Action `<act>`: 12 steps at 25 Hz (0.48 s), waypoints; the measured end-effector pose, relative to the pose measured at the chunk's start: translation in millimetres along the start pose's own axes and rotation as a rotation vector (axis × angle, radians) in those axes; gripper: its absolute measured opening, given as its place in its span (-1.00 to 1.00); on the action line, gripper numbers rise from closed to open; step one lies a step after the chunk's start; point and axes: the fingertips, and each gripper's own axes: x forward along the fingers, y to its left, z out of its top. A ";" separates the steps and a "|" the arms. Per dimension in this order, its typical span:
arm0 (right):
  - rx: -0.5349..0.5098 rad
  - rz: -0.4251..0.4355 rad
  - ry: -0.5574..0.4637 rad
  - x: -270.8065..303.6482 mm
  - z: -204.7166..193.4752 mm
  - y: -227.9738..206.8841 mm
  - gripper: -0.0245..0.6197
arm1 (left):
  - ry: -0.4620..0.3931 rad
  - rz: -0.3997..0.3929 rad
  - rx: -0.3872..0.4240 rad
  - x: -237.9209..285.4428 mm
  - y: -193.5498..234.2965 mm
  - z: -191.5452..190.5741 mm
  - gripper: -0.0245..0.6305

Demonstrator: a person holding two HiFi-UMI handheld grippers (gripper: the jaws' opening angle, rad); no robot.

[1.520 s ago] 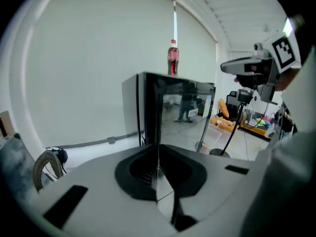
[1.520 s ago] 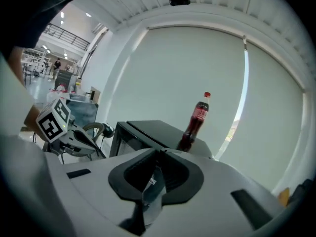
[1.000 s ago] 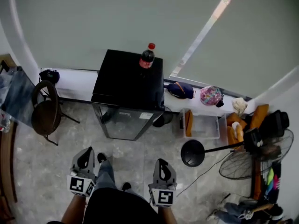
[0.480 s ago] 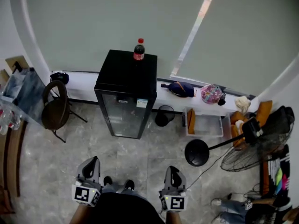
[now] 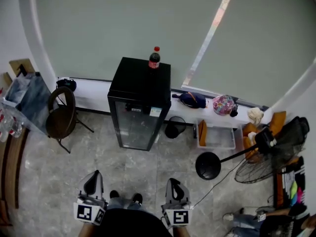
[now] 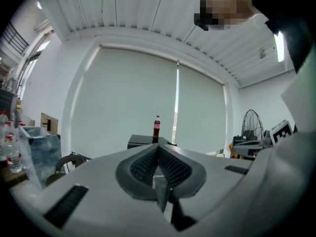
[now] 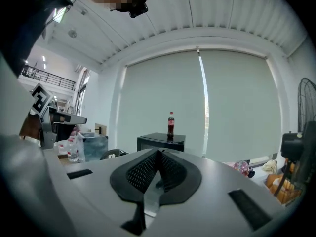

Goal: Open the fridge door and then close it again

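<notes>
A small black fridge point(image 5: 139, 102) with a glass door stands against the far wall, and its door is closed. A cola bottle point(image 5: 154, 58) stands on top of it. My left gripper point(image 5: 92, 177) and right gripper point(image 5: 173, 182) are held side by side low in the head view, well back from the fridge. Both are shut with nothing between the jaws. The left gripper point(image 6: 158, 149) points at the fridge point(image 6: 140, 142) and bottle point(image 6: 157, 129) from a distance. So does the right gripper point(image 7: 159, 154), with the fridge point(image 7: 160, 141) and bottle point(image 7: 171, 125) ahead of it.
A round-backed chair point(image 5: 60, 120) stands left of the fridge. To its right are a black bin point(image 5: 173, 127) and a clear plastic box point(image 5: 217, 136). A floor fan point(image 5: 266, 157) with a round base point(image 5: 208, 166) is at the right. A low white ledge point(image 5: 89, 90) runs along the wall.
The fridge now looks farther off and shows more of its front: I have backed away from it. Both grippers sit lower in the head view and stay shut.
</notes>
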 end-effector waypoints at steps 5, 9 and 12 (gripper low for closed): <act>0.022 -0.077 -0.086 -5.1 27.5 5.0 -0.90 | -0.018 -0.001 0.055 -5.7 22.6 -10.2 -0.90; 0.007 -0.081 -0.119 -6.6 39.4 17.3 -0.90 | -0.040 -0.036 0.027 -3.3 25.7 -5.5 -0.90; 0.010 -0.091 -0.128 -4.3 43.7 23.0 -0.90 | -0.051 -0.049 0.050 1.5 25.6 2.9 -0.90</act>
